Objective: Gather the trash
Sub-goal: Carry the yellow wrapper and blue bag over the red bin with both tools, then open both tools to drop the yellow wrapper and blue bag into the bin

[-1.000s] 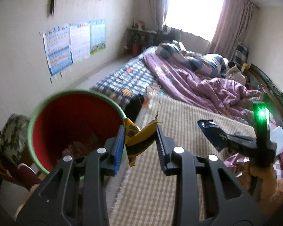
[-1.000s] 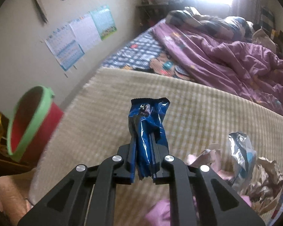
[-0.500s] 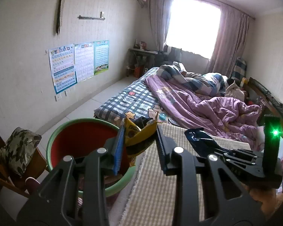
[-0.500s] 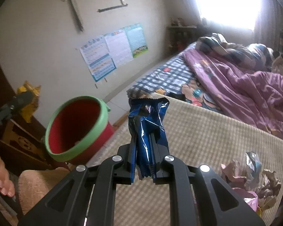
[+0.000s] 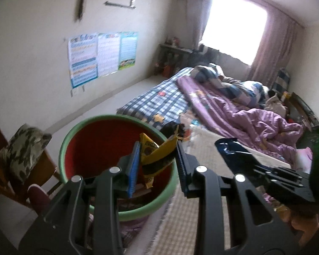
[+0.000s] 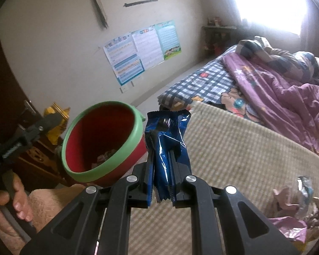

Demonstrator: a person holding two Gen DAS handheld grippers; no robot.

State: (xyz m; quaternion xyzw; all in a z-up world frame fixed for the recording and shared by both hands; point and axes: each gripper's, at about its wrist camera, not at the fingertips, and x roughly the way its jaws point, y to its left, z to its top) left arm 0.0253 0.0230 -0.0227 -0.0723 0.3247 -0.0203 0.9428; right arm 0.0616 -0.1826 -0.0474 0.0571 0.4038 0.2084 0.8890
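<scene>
A red bin with a green rim [image 5: 78, 136] stands at the bed's near left corner; it also shows in the right wrist view [image 6: 138, 123]. My left gripper [image 5: 158, 165] is over the bin's mouth, jaws parted, with a crumpled yellow wrapper [image 5: 157, 155] hanging between them against the left pad. My right gripper [image 6: 161, 178] is shut on a blue snack wrapper [image 6: 165, 136], held upright just right of the bin. It appears in the left wrist view [image 5: 234, 153] too. A pile of more wrappers [image 6: 299, 204] lies on the beige checked mat [image 6: 244, 153].
A bed with a purple quilt [image 5: 244, 114] and a blue checked sheet [image 5: 155, 99] fills the right. A wooden chair with a patterned cushion [image 5: 21, 148] stands left of the bin. Posters [image 5: 100, 57] hang on the wall.
My left gripper has moved over the bin's mouth with the yellow wrapper. My right gripper has carried the blue wrapper closer to the bin's right side.
</scene>
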